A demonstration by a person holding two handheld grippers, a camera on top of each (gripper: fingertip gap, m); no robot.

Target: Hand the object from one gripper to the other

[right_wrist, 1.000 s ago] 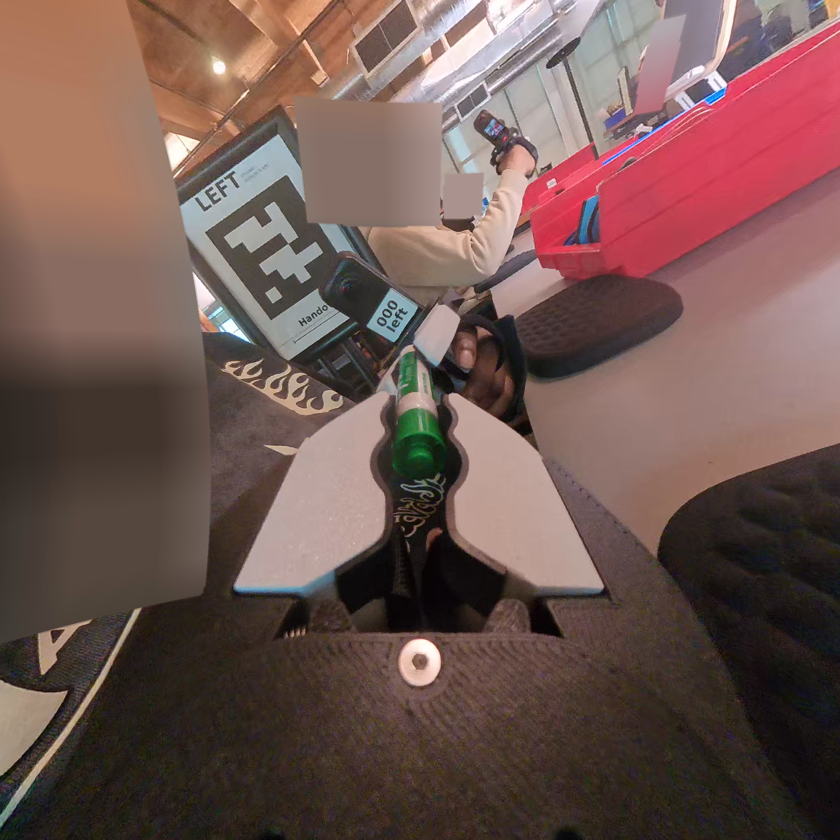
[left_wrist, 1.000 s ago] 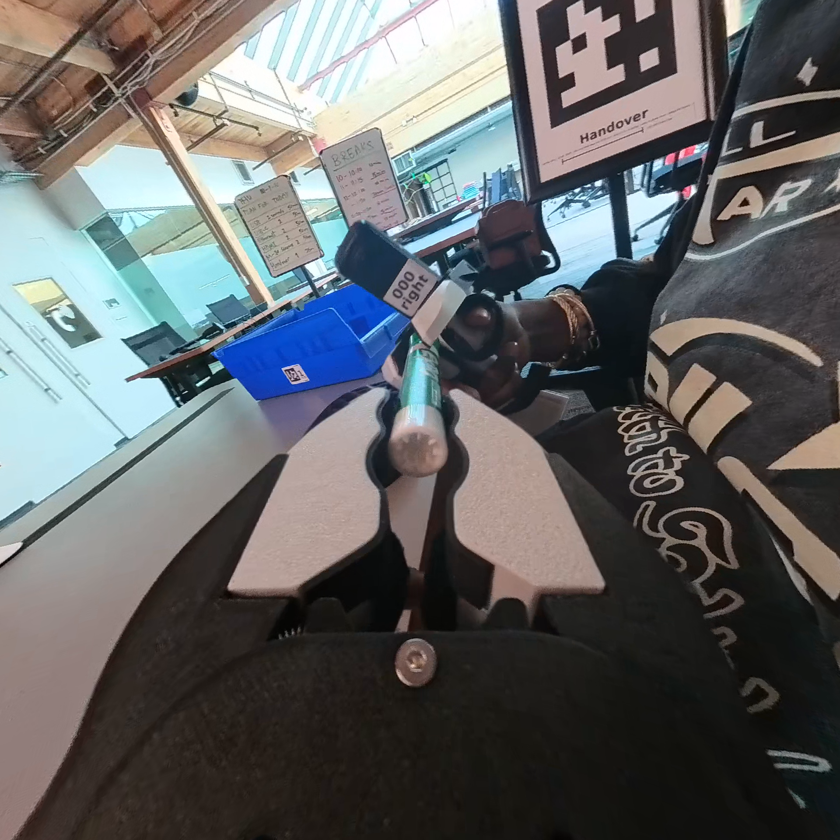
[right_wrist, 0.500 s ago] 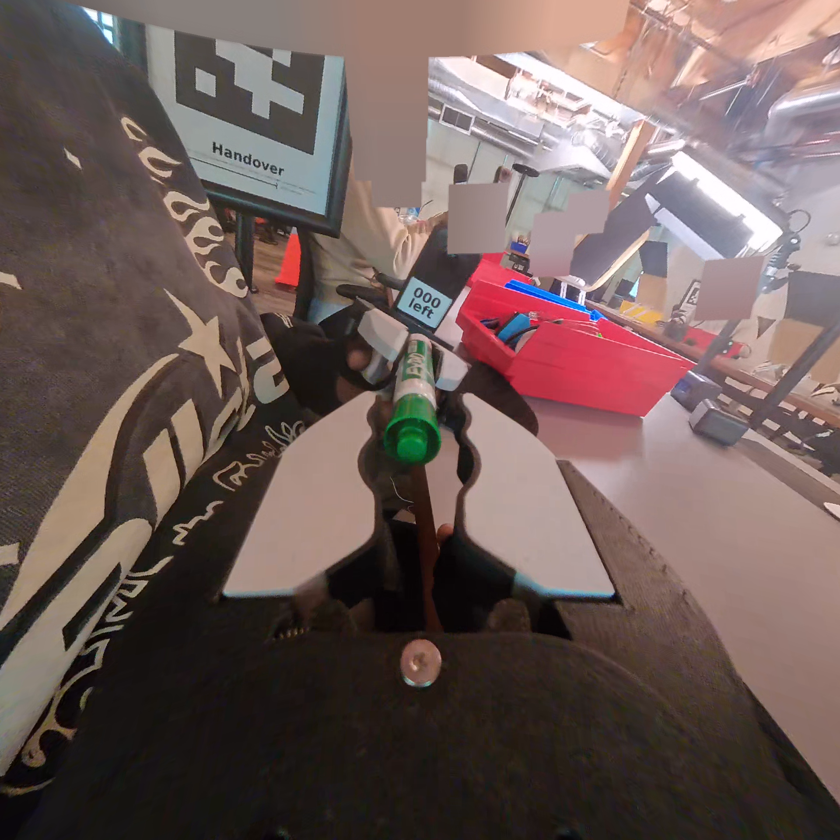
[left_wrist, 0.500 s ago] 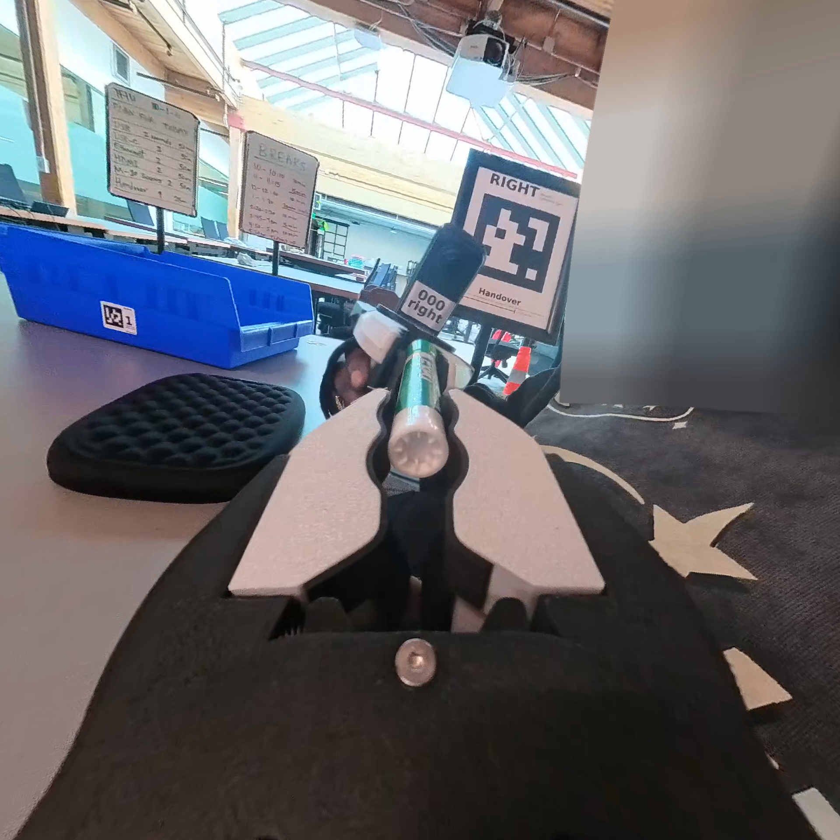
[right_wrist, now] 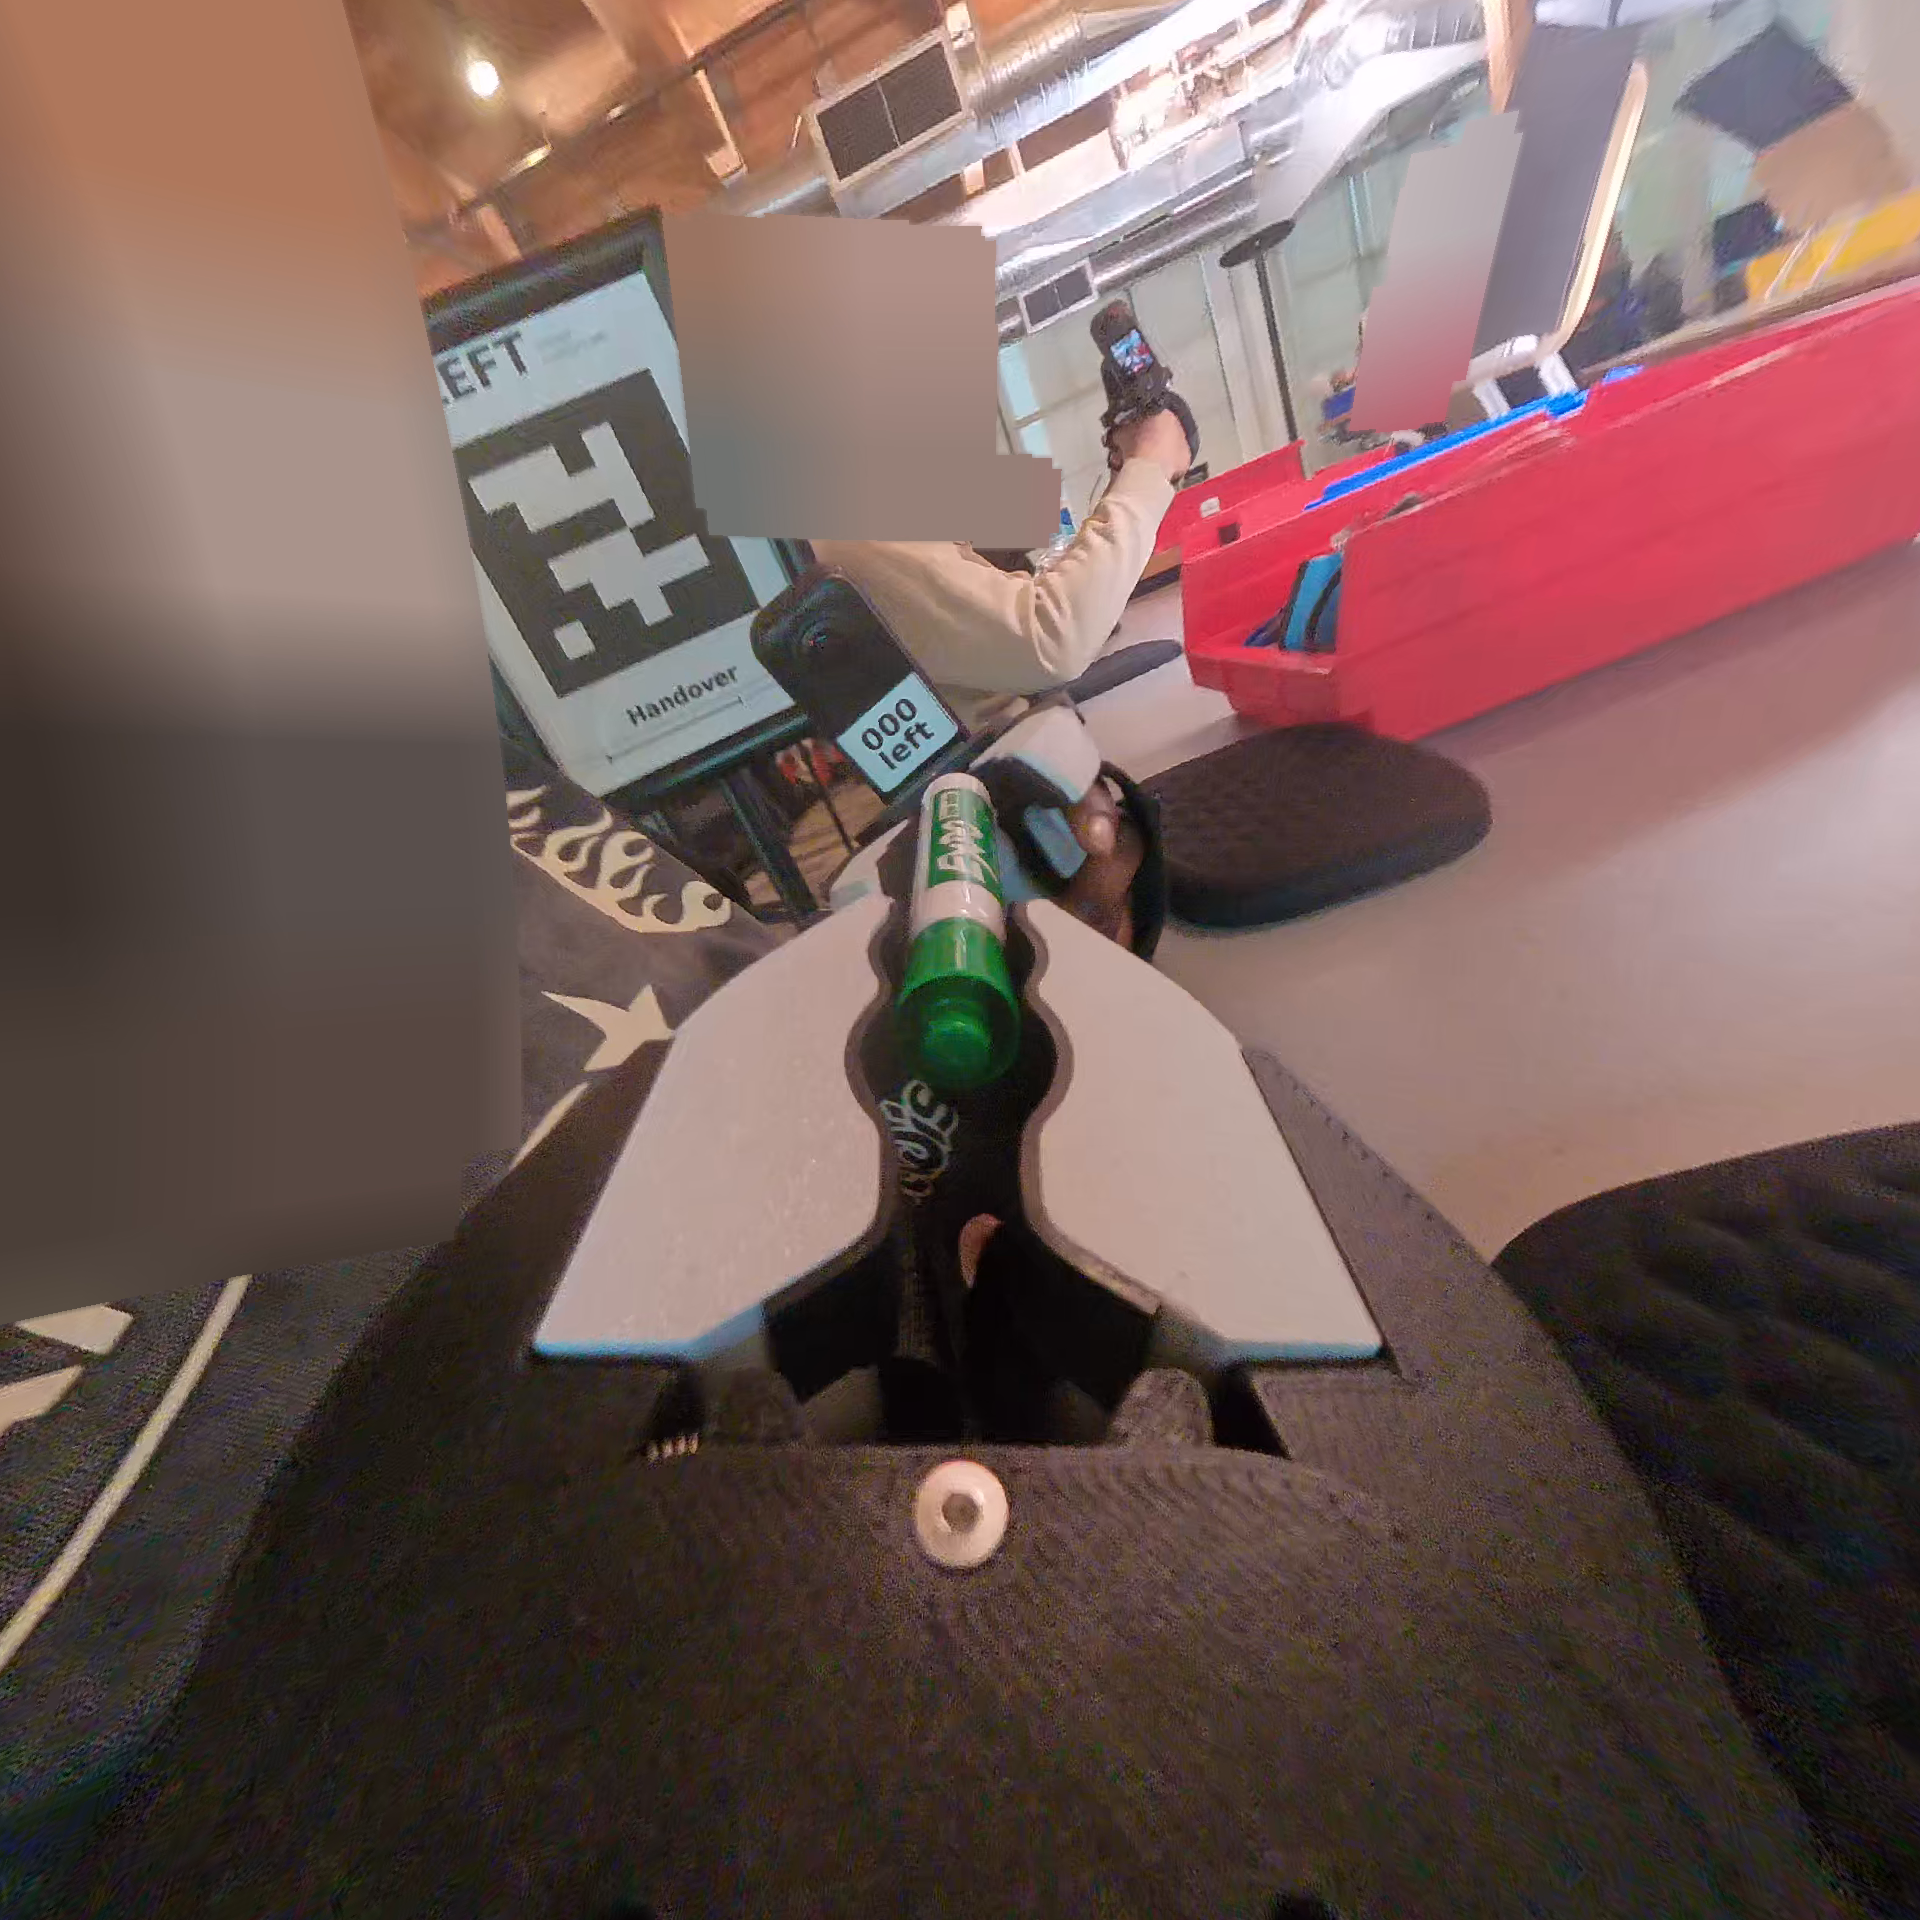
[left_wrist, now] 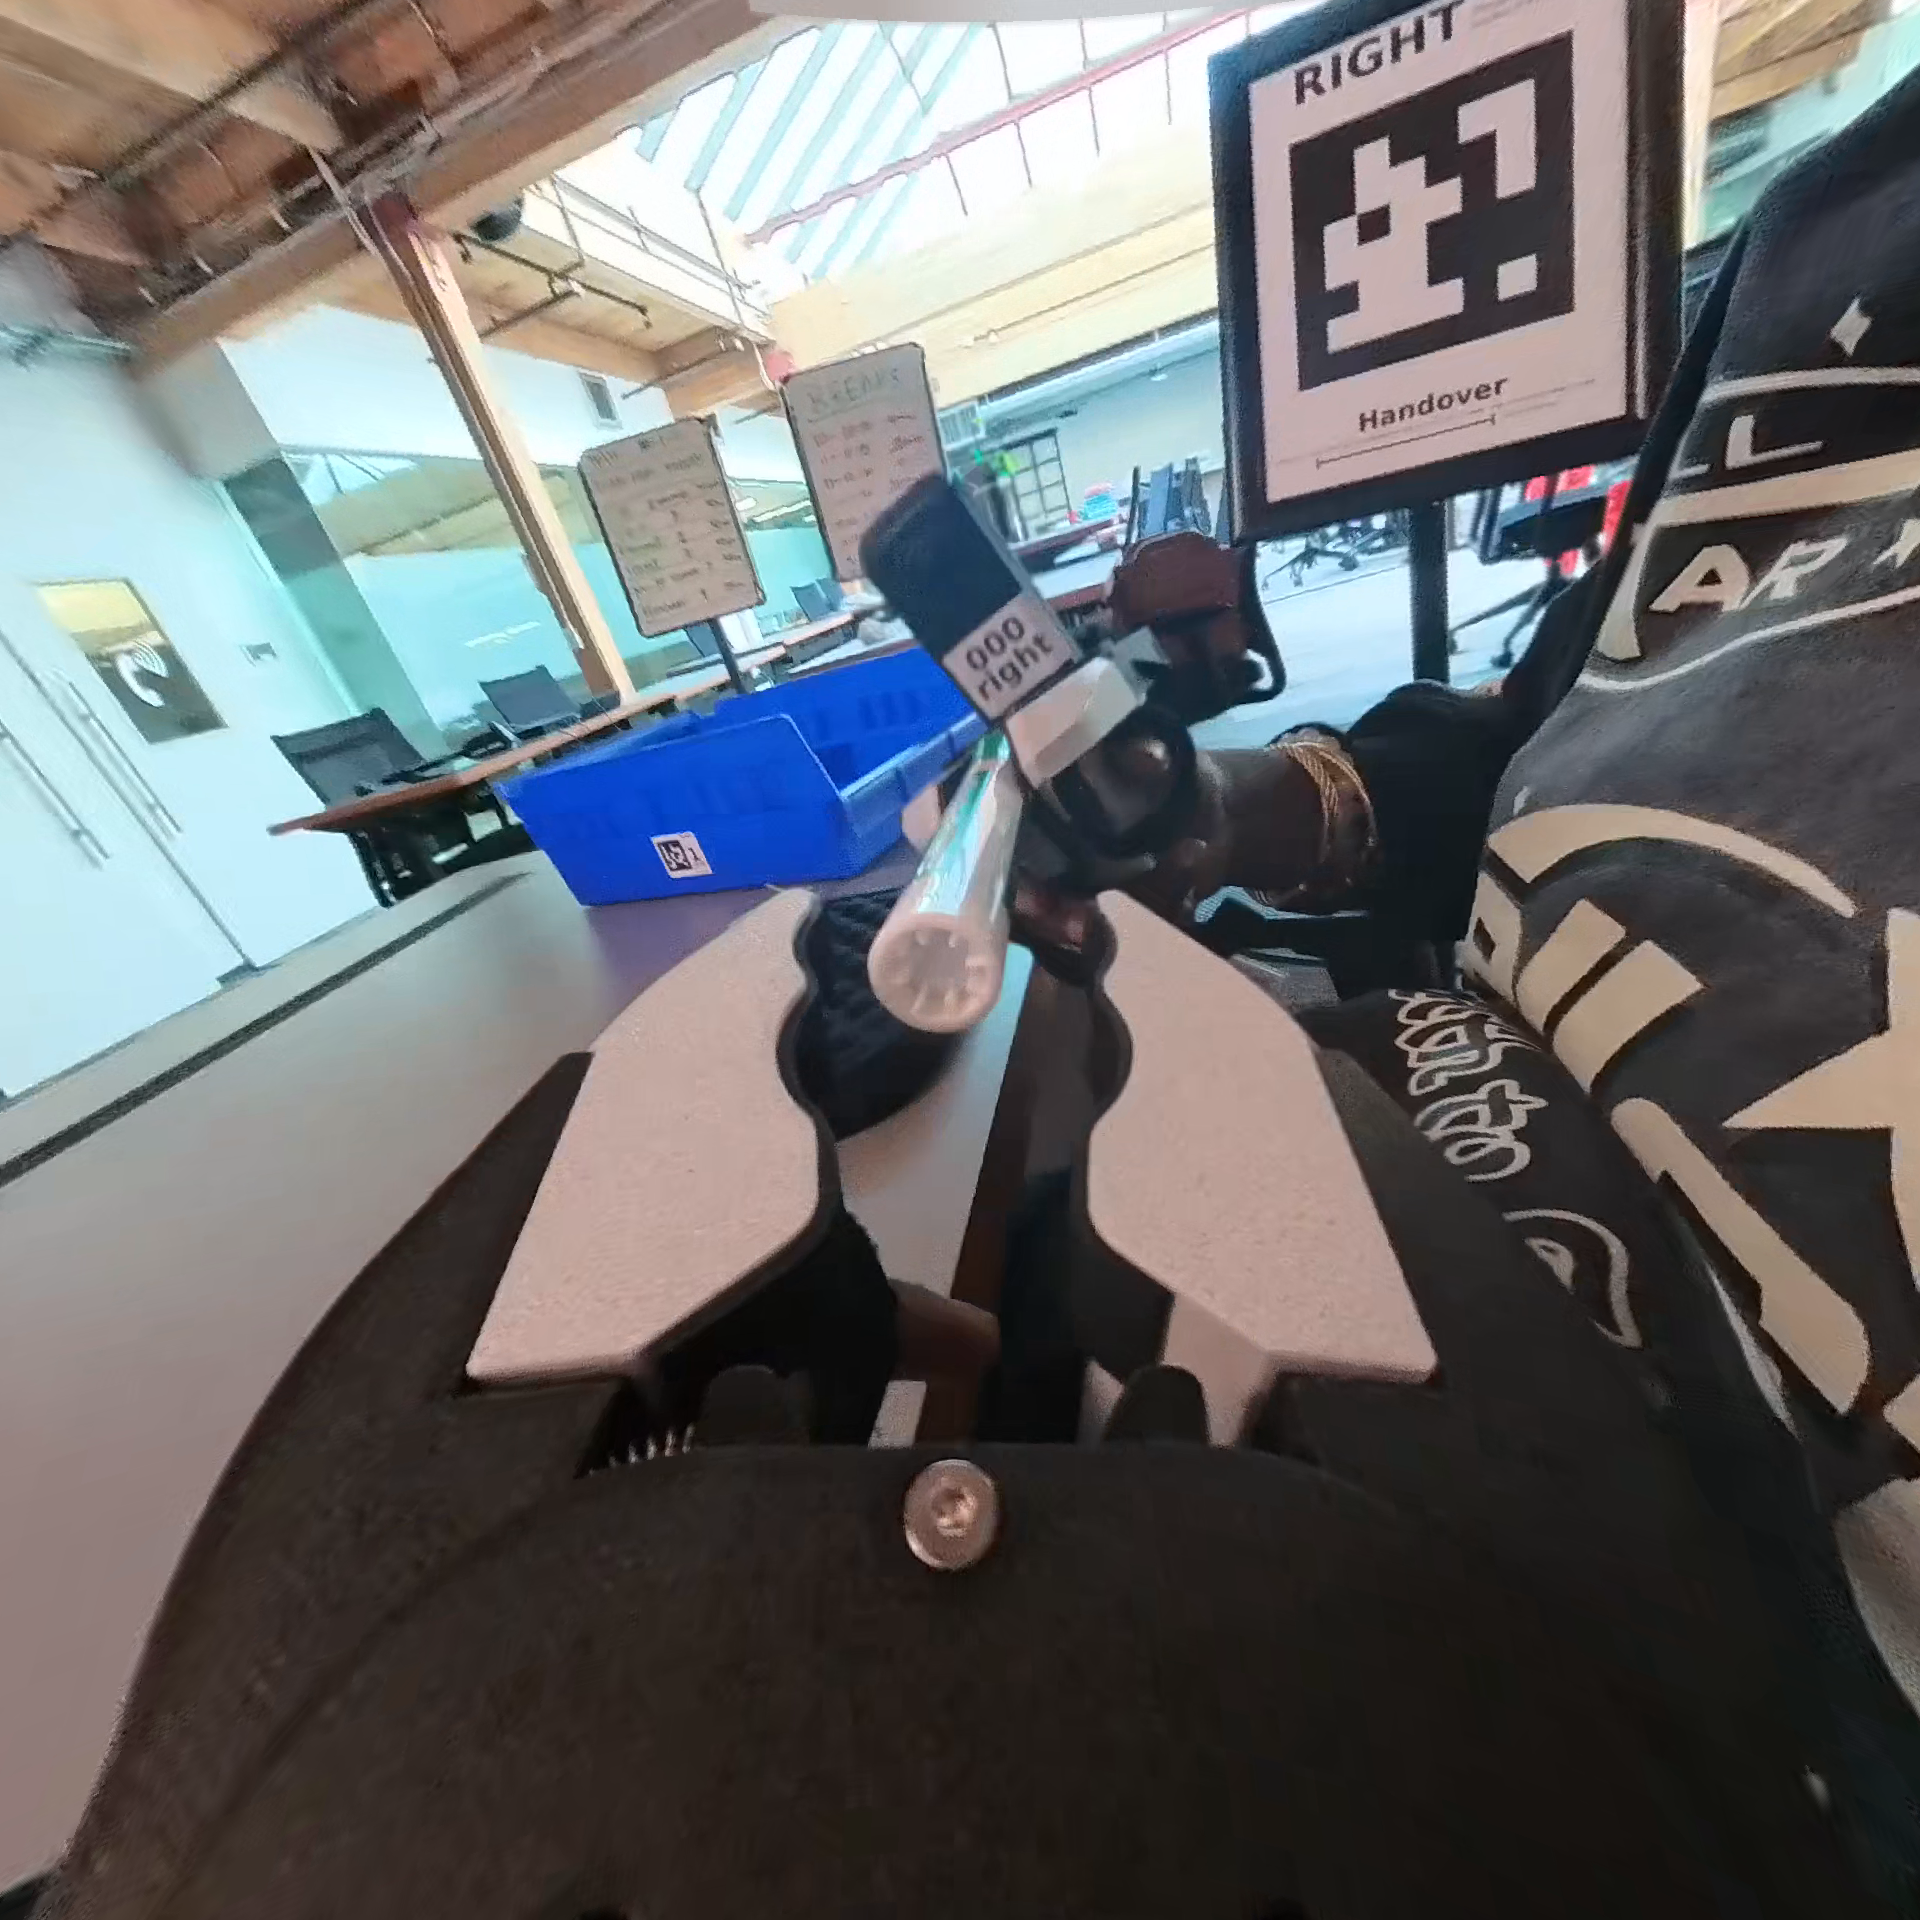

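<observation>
Right gripper (right_wrist: 961, 925): jaws clamped on the marker (right_wrist: 954, 925) near its green cap. Left gripper (left_wrist: 951, 935): jaws apart, marker's white butt end (left_wrist: 932, 971) between them, not touching. Marker held in the air above the grey tabletop (left_wrist: 312, 1091). Blue bin (left_wrist: 717, 810) behind; red bin (right_wrist: 1558, 582) opposite.

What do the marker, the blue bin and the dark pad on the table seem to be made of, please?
Marker: probably smooth plastic; its green cap shines glossy and its white end looks moulded. Blue bin: likely rigid moulded plastic, with an even colour, ribbed walls and a slight sheen. Dark pad: seemingly soft foam or rubber, matt black with a dimpled surface; which one is unclear.
</observation>
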